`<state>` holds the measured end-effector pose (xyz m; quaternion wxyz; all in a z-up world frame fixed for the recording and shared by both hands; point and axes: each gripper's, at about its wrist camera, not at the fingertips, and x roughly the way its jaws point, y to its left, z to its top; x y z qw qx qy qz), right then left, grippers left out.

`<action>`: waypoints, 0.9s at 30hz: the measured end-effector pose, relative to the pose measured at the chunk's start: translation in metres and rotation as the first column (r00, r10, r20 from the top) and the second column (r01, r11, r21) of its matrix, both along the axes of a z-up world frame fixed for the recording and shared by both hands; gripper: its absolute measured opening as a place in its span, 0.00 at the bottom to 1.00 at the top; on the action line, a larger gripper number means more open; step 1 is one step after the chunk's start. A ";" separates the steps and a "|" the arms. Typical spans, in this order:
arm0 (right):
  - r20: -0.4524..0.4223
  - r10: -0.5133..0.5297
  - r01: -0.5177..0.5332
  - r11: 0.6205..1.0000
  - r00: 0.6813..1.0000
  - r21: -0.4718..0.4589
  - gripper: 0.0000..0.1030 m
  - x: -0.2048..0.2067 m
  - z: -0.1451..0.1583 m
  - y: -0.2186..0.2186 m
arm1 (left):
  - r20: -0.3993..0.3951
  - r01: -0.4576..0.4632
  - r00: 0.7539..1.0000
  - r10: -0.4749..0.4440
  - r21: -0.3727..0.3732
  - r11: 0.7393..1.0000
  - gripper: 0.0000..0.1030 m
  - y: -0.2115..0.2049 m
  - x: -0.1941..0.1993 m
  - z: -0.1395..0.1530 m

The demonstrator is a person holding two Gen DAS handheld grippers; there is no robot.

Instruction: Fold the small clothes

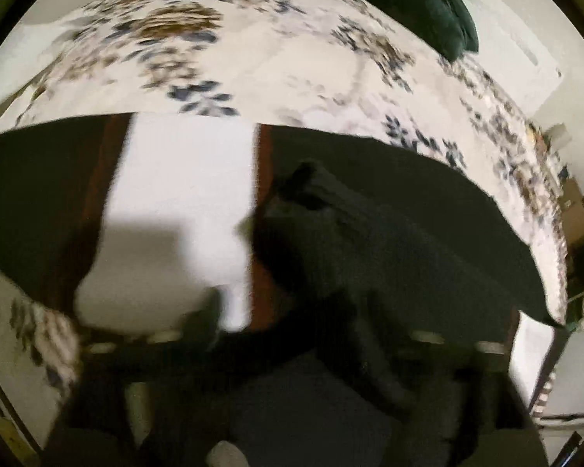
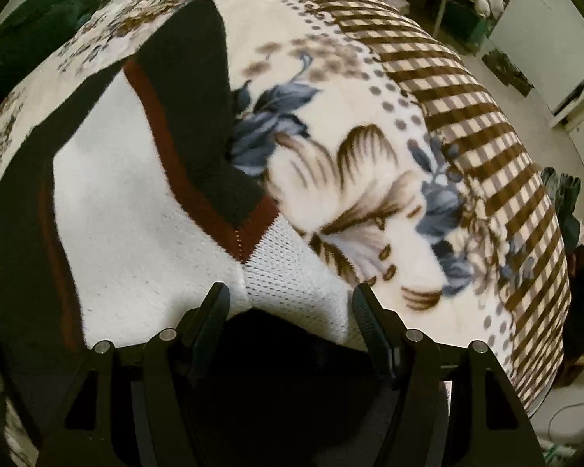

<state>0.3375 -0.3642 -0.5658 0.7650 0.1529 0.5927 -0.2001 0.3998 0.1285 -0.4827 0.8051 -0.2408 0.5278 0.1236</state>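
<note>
My left gripper (image 1: 292,311) is a blurry mess, can't tell its state. The garment (image 2: 144,214) lies flat on the floral blanket (image 2: 370,179); my right gripper (image 2: 290,303) gapes wide at its white corner, holding nothing.

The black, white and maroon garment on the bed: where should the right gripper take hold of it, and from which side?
Probably the white mesh corner of the garment, which lies between the right gripper's open fingers. It is a free edge on the floral blanket, so a low approach from the near side, sliding one finger under it, should catch it. The left wrist view is too blurred to help.
</note>
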 end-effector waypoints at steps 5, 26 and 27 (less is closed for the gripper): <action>0.061 0.085 -0.088 0.995 0.995 0.046 0.66 0.004 0.026 0.053 | 0.031 -0.173 0.984 0.175 -0.069 0.983 0.90 0.065 -0.065 0.014; 0.117 0.173 -0.189 0.971 0.978 0.143 0.77 0.084 -0.008 0.259 | 0.019 -0.821 0.525 0.851 -0.253 0.512 0.89 0.379 -0.195 -0.074; 0.113 0.165 -0.180 0.974 0.980 0.141 0.77 0.086 -0.011 0.260 | 0.030 -0.824 0.518 0.855 -0.249 0.508 0.89 0.383 -0.194 -0.075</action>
